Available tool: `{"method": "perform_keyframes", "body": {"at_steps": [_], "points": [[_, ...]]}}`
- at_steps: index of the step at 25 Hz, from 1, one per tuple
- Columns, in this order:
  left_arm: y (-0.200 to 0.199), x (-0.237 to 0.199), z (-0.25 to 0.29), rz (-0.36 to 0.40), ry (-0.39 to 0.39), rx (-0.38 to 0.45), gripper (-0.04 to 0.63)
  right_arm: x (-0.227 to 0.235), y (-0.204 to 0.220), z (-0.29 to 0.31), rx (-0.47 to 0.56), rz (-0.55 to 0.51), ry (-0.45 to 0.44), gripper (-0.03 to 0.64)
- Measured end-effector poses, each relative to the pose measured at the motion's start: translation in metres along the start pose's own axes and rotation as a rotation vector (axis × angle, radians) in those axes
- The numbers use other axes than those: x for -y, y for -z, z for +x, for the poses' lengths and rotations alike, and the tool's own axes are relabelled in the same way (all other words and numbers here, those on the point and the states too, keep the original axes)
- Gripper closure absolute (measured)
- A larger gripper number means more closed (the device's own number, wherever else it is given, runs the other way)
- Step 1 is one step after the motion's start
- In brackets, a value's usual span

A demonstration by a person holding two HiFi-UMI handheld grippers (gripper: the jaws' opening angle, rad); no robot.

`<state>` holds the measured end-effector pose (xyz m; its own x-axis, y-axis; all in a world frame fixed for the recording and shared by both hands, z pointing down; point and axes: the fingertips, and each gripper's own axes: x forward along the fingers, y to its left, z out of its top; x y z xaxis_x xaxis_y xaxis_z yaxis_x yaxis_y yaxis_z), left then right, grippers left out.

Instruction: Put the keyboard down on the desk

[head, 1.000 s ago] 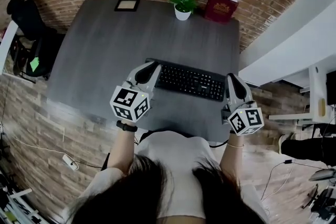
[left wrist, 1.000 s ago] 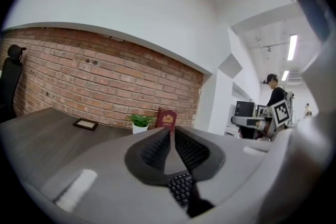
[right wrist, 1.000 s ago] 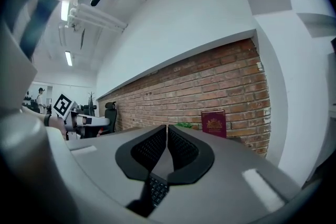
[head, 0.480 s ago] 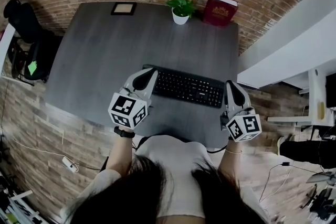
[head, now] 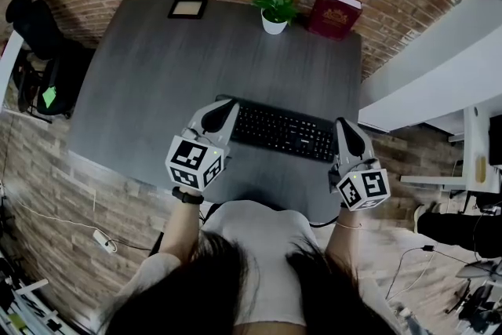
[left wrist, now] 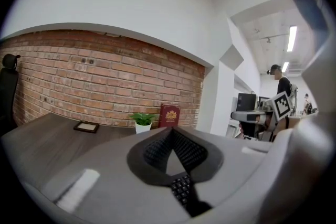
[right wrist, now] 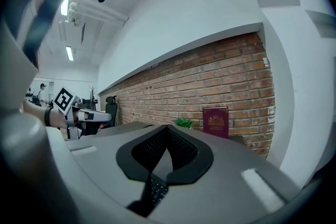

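Observation:
A black keyboard (head: 282,131) lies across the dark grey desk (head: 157,67), close to its front edge. My left gripper (head: 223,107) is at the keyboard's left end and my right gripper (head: 346,125) is at its right end. In the left gripper view the left gripper (left wrist: 170,129) has its fingertips closed together, and keyboard keys (left wrist: 181,189) show low down in the gap behind them. The right gripper view shows the same: the right gripper (right wrist: 167,127) has its tips meeting, with keys (right wrist: 156,189) showing below. No part of the keyboard sits between either pair of pads.
At the desk's far edge, against the brick wall, stand a small potted plant (head: 274,10), a dark red book (head: 333,12) and a picture frame (head: 188,9). A black chair (head: 39,43) stands left of the desk, and a white wall corner (head: 423,82) is to the right.
The head view has shifted slightly. The grippers and the keyboard keep nearly the same places relative to each other.

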<state>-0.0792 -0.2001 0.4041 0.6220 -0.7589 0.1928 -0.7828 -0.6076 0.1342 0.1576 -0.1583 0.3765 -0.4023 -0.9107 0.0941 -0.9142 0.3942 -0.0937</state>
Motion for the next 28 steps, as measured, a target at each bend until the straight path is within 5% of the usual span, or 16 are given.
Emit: {"method": "perform_keyframes", "body": {"at_steps": [28], "points": [[0.009, -0.015, -0.002, -0.019, -0.025, -0.025, 0.538, 0.002, 0.009, 0.002, -0.009, 0.039, 0.019, 0.617]]}}
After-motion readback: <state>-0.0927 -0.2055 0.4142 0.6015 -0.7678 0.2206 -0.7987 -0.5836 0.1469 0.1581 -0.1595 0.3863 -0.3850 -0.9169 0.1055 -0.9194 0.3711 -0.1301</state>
